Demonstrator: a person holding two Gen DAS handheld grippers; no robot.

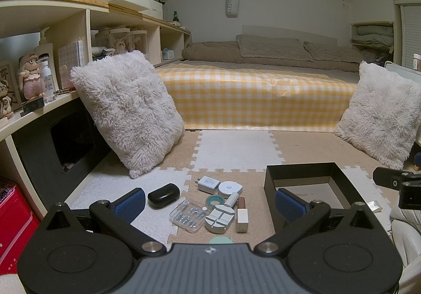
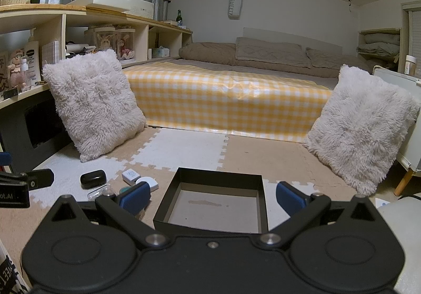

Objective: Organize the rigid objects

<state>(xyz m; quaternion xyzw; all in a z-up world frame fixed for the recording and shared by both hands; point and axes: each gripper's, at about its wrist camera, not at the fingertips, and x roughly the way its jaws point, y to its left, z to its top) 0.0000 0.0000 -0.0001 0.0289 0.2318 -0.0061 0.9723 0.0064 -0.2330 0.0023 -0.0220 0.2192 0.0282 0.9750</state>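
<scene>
Both grippers, left gripper (image 1: pixel 210 203) and right gripper (image 2: pixel 212 196), are spread wide, holding nothing. Small stuff sits clustered on the foam puzzle mat (image 1: pixel 236 152): clear plastic case (image 1: pixel 187 216), white lipstick tube (image 1: pixel 242 216), glossy black oval case (image 1: pixel 163 195), white wall charger (image 1: pixel 208 184). Just right of them is the open black cardboard box (image 2: pixel 210 205). Beyond are two fluffy white pillows (image 2: pixel 93 101).
</scene>
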